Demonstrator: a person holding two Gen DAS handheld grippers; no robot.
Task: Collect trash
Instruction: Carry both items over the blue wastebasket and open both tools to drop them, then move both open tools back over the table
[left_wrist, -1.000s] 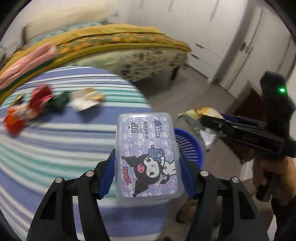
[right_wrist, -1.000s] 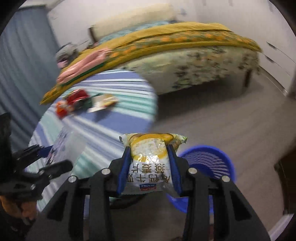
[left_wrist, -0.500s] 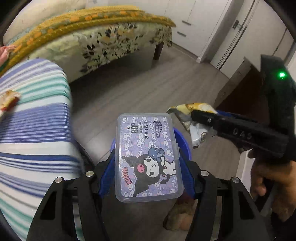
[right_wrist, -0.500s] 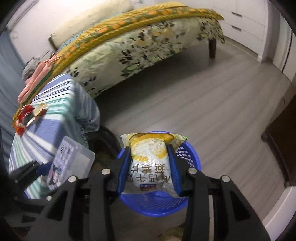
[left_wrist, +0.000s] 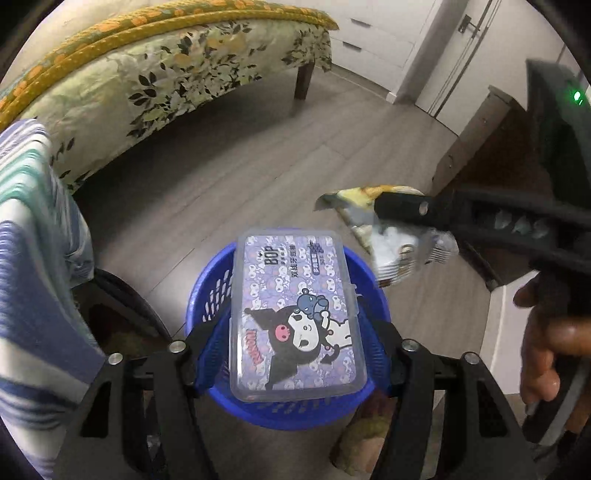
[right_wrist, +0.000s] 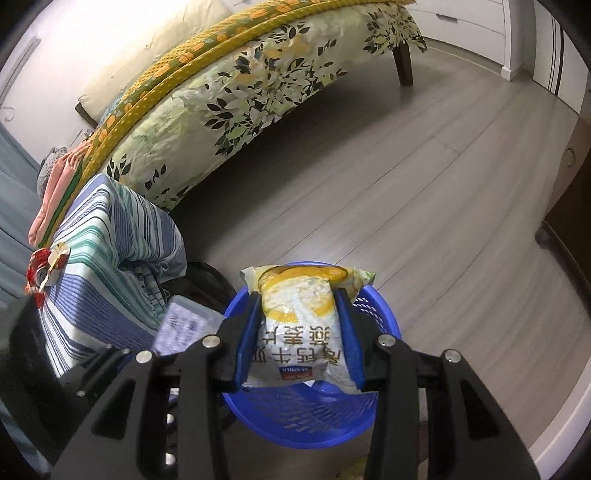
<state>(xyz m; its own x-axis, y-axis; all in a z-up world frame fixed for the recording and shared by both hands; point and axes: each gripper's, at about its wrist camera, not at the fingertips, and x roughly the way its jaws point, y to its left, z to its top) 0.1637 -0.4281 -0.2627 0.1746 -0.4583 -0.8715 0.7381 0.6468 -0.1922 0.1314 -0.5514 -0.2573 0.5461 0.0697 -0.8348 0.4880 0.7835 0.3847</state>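
My left gripper (left_wrist: 295, 295) holds a clear plastic box (left_wrist: 295, 321) with a purple cartoon label directly above the blue basket (left_wrist: 210, 291) on the floor. Its jaws are opening, though the blue pads still lie against the box's sides. In the right wrist view my right gripper (right_wrist: 297, 295) holds a white and yellow snack packet (right_wrist: 299, 332) over the same basket (right_wrist: 384, 325). These jaws are opening too, with the pads still touching the packet. The packet (left_wrist: 391, 251) also shows at the right of the left wrist view, and the box (right_wrist: 184, 325) at the lower left of the right wrist view.
A table under a striped cloth (right_wrist: 103, 258) stands left of the basket, with red and white wrappers (right_wrist: 44, 266) on it. A bed with a floral cover (right_wrist: 240, 92) lies behind. A dark wooden cabinet (left_wrist: 491, 155) stands to the right. A yellowish lump (left_wrist: 362, 435) lies by the basket.
Both grippers swung away from the striped table and sank over the blue basket. The box and the packet stayed between their jaws.
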